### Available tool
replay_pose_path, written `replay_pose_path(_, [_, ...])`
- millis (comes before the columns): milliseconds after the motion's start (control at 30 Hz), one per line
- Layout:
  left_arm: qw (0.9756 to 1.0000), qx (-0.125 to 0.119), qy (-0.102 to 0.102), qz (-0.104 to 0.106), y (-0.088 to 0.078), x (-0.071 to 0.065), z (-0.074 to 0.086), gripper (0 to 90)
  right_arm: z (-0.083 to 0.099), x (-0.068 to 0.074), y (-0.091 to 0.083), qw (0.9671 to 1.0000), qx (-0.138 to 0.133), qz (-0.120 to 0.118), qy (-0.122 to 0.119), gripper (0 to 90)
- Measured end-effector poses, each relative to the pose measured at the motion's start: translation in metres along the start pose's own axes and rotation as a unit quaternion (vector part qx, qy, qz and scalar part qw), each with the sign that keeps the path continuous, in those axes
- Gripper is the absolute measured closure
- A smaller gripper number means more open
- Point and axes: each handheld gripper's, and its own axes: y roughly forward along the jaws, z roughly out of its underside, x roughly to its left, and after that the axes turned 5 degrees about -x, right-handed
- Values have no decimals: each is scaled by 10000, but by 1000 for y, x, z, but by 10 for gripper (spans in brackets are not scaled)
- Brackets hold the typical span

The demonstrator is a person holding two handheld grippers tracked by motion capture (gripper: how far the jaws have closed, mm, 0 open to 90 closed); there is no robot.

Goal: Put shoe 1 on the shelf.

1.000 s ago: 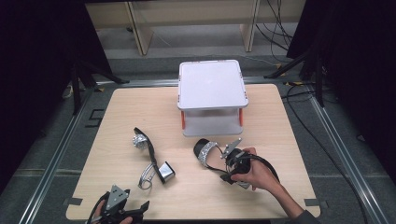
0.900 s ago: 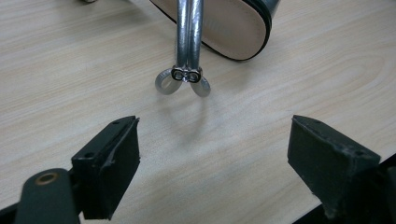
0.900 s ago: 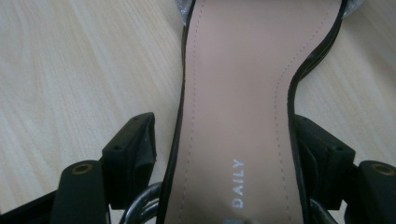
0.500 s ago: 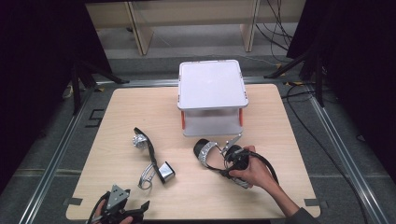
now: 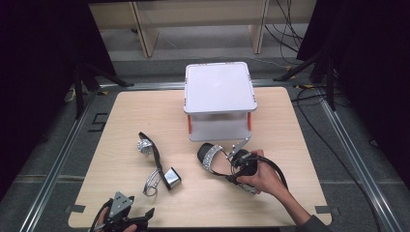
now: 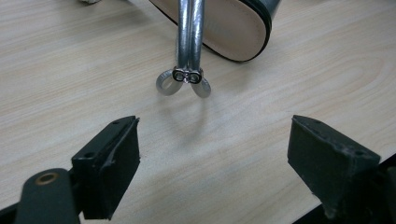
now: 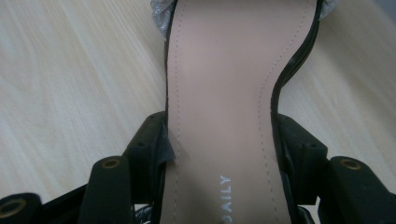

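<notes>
Right of the worktop's middle, just before the white two-tier rack (image 5: 220, 101), the right hand-held gripper (image 7: 219, 140) has just closed across the waist of a light, stiff-soled heeled sandal (image 7: 224, 88), a sound hold, while the left hand-held gripper (image 6: 212, 154) stands spread.

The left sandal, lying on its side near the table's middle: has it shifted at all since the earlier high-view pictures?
No. The left sandal lies at the same spot left of the white stand in the high view.
</notes>
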Motion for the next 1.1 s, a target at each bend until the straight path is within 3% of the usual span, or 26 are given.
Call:
replay_pose_path(133, [10000,56,-2,-60,1,1,0,165,-9,1,-13,9998,-185,-38,-18,424])
replay_pose_path(167, [10000,58,11,-58,1,1,0,166,-11,3,-16,9998,-159,-49,128,424])
replay_pose_path(300, [10000,40,-44,-71,-1,1,0,166,-24,1,-23,9996,-250,0,-102,424])
replay_pose_path(367, [10000,46,-51,-71,-1,1,0,166,-32,2,-27,9995,-288,37,-79,425])
replay_pose_path(500, [10000,53,-27,-59,0,0,0,165,-44,0,-32,9988,-401,-101,-255,424])
replay_pose_path(600, [10000,59,-3,-53,0,1,0,166,-51,4,-35,9992,-354,-141,-133,425])
replay_pose_path(700, [10000,60,-6,-58,0,1,0,165,-65,5,-42,9982,-479,-320,-156,424])
replay_pose_path(767, [9999,88,132,-38,1,2,0,165,-74,7,-47,9976,-561,-327,-252,425])
replay_pose_path(867, [9998,122,167,-45,1,3,0,166,-84,9,-54,9969,-626,-336,-334,425])
replay_pose_path(900, [9997,188,-49,-121,-2,0,0,166,-94,10,-62,9958,-739,-408,-350,424])
replay_pose_path(967, [9999,67,-47,-101,-1,0,0,166,-99,10,-66,9952,-785,-472,-334,425])
replay_pose_path(1000, [10000,6,-25,-95,-1,2,-1,166,-111,9,-74,9946,-874,-510,-240,425])
replay_pose_path(1033, [10000,10,-38,-89,-2,2,0,166,-117,7,-77,9937,-951,-492,-338,425])
replay_pose_path(1100, [9999,53,25,-104,-2,2,0,166,-130,4,-83,9941,-969,-450,-180,425])
